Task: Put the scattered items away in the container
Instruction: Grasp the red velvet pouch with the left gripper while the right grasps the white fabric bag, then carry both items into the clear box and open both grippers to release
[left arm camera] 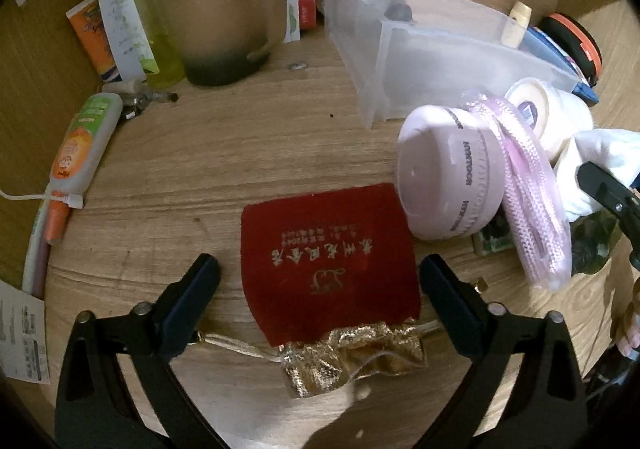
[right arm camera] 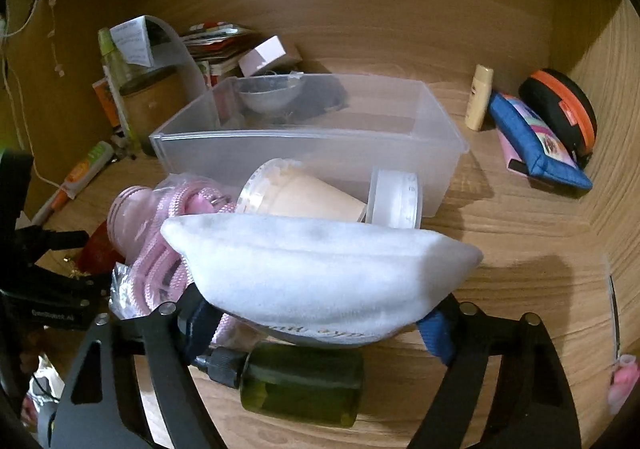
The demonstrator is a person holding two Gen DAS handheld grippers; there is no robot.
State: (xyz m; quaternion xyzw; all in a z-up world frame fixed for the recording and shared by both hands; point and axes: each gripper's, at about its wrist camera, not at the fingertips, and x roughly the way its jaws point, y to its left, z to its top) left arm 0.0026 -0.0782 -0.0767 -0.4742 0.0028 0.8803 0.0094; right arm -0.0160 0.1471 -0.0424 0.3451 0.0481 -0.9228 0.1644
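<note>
A red velvet pouch with a gold drawstring top lies flat on the wooden desk. My left gripper stands open astride it, a finger close to each side. My right gripper has its pads against both sides of a white fabric pouch, which bulges over the fingertips and hides them. Beside it lie a pink round case, a bagged pink cord, a cream cup and a green bottle. Behind them stands the clear plastic box, with a few things at its far end.
A brown mug, papers and an orange-capped tube crowd the left. A cream bottle, a blue pouch and a black-and-orange case sit at the right by the wooden side wall.
</note>
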